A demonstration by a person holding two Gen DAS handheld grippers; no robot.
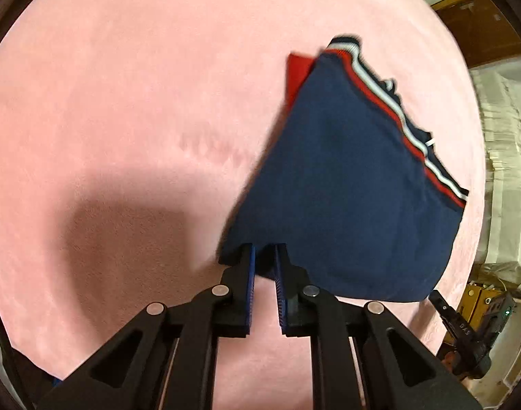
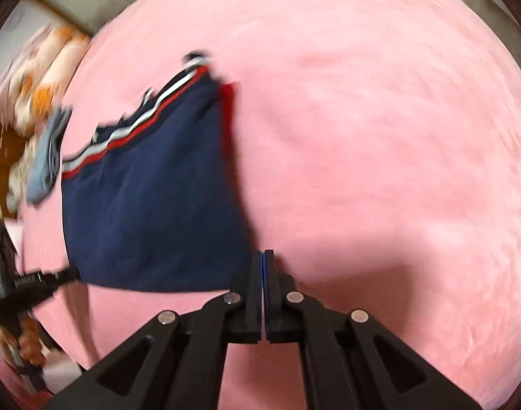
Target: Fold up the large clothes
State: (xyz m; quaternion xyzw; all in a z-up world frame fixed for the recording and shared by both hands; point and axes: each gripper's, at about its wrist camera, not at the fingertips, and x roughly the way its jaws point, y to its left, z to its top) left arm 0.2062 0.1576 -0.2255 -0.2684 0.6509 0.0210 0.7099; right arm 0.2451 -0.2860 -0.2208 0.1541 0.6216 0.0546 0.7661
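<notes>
A navy garment [image 1: 345,188] with a red, white and navy striped band and a red inner patch [image 1: 298,71] hangs over the pink bed cover [image 1: 123,102]. My left gripper [image 1: 264,249] is shut on one lower corner, with navy cloth bunched between its blue pads. In the right wrist view the same garment [image 2: 151,205] runs down to my right gripper [image 2: 263,253], whose jaws are pressed together at the other lower corner. Each gripper also shows in the other's view: the right gripper [image 1: 441,304] and the left gripper [image 2: 69,273], each at a garment corner.
The pink cover [image 2: 362,136] fills most of both views. Beyond its edge are white stacked bags [image 1: 506,136], a wooden piece of furniture [image 1: 479,27] and a yellow box [image 1: 479,294]. A light blue cloth [image 2: 48,150] and a blurred orange-and-white item [image 2: 38,78] lie at the other side.
</notes>
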